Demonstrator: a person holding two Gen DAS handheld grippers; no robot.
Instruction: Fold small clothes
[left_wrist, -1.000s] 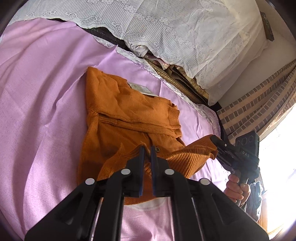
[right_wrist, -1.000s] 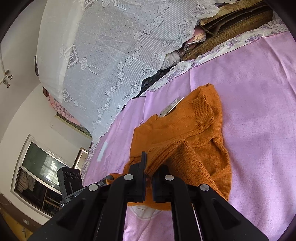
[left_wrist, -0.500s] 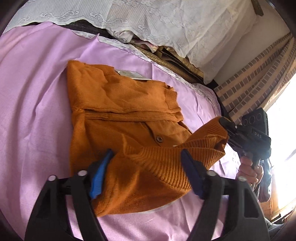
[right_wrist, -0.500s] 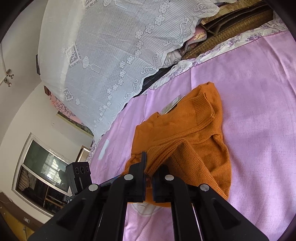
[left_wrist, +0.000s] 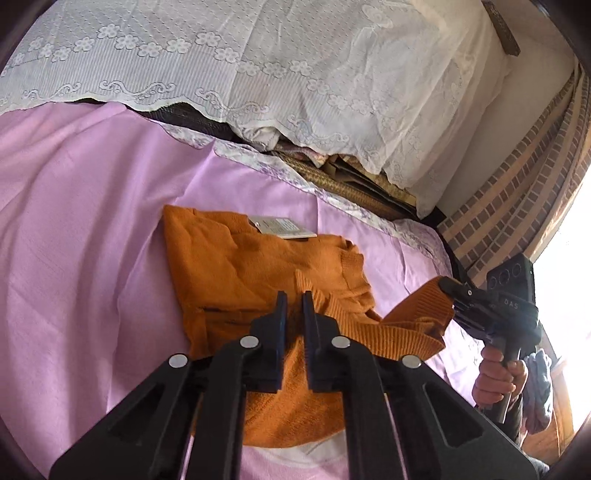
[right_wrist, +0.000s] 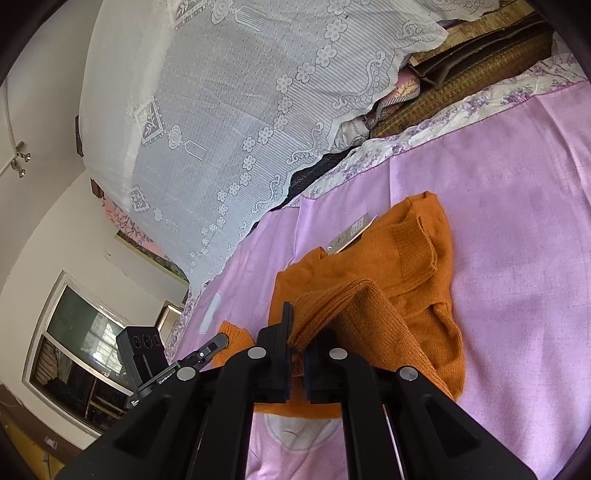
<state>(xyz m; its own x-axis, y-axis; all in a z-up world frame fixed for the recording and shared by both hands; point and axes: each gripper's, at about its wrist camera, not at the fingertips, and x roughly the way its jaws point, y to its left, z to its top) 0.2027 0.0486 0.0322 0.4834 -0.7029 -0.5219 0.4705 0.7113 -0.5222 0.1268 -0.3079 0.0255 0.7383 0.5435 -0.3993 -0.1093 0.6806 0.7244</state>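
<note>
Garment: the orange knit sweater (left_wrist: 258, 266) lies on the bed's pink sheet (left_wrist: 74, 240), partly folded, paper tag (left_wrist: 282, 227) poking out at the far edge.

Left tongs: my left tongs (left_wrist: 293, 306) have just snapped together, and they pinch the ribbed hem where it bunches up on my near side of the sweater.

Right tongs: my right tongs (right_wrist: 297, 332) are pressed together on the ribbed corner at the other end of that hem, lifted clear of the sheet.

Step in hand: I reckon this is the bottom-up fold — both hem corners gripped, the hem edge slung between them, the body of the sweater flat on the bed.

Next move: as I judge it, both hands need to carry the hem together toward the tag end, keeping the edge taut and level so it lands square, and only then let go.

Watch out: the knit is slack and sags between my grips; uneven travel would likely lay it down skewed.

Left view only: shows my right hand (left_wrist: 496, 376) on its handle, and the striped curtain (left_wrist: 517, 184) by the bright window.

Right view only: shows the folded cuff (right_wrist: 417, 247) lying on top, the left tongs (right_wrist: 221, 339) biting an orange corner, and a dark window (right_wrist: 77, 354) across the room.

Both views: the lace cover (right_wrist: 240, 110) hangs beyond the bed.
</note>
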